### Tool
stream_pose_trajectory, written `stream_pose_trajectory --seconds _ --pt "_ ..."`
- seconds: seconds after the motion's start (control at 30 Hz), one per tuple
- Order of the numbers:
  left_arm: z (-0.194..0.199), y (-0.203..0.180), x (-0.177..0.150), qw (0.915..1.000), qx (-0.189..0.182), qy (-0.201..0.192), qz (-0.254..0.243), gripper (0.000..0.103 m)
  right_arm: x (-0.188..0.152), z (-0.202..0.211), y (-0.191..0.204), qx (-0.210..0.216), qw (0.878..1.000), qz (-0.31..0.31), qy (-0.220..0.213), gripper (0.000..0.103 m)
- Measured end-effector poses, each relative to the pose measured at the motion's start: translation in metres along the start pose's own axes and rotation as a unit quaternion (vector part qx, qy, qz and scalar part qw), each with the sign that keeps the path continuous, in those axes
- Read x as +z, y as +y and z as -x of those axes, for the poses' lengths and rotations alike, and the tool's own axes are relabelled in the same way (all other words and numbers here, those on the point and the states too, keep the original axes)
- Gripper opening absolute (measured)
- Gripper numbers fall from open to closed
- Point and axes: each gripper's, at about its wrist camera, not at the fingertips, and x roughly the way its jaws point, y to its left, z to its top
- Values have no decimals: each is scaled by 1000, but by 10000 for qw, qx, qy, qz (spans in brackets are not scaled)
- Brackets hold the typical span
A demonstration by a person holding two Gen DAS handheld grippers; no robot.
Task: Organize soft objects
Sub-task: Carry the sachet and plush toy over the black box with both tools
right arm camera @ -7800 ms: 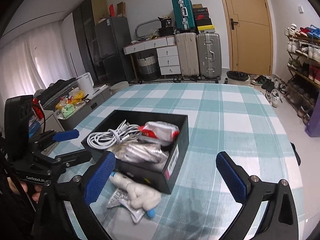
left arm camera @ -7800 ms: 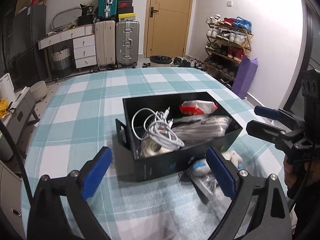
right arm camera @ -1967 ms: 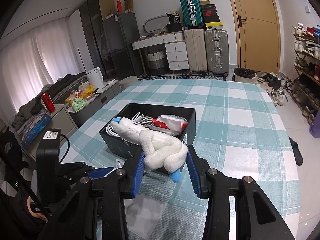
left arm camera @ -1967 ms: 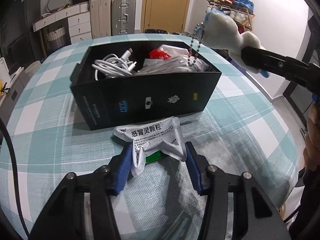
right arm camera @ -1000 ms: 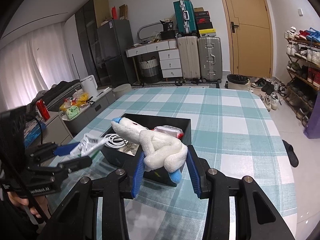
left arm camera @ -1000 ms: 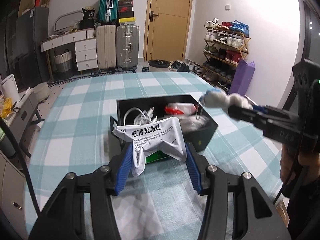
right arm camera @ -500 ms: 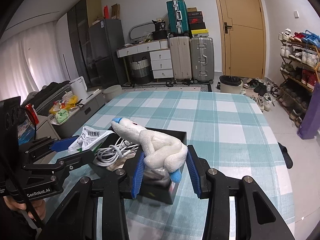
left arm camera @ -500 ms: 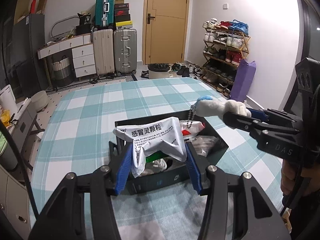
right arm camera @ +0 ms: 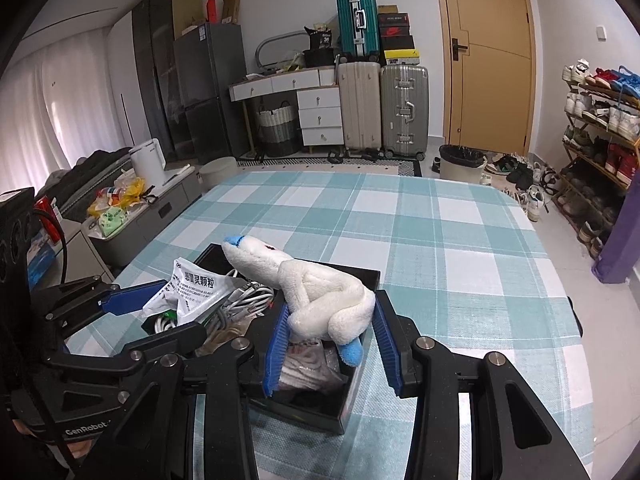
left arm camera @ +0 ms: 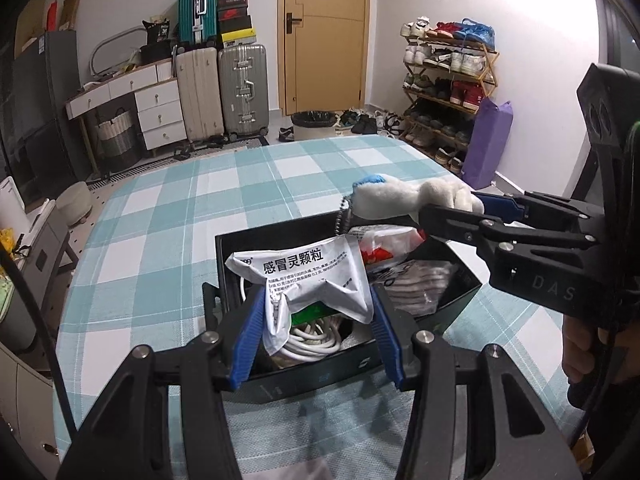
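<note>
At frame centre, the left gripper (left arm camera: 316, 316) gripping a medicine sachet (left arm camera: 308, 276) and the right gripper (right arm camera: 330, 344) clamping a plush toy (right arm camera: 320, 300) are hovering over the black box (left arm camera: 460, 292); release likely comes next.

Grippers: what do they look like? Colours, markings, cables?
Both are matte black linkage frames with silver pivot bolts and long blue finger pads. The left gripper body reads "GenRobot" in the right wrist view, with a black cable looping beside it. The right gripper shows "DAS" embossed on its side. Each has a black camera block behind. A bare hand grips the right one.
</note>
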Motion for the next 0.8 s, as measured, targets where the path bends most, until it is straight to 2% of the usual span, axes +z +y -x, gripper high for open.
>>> stream_pose_trajectory --seconds 0.8 --pt "-30 9 -3 9996 -20 275 46 53 1 -54 20 -137 9980 486 379 41"
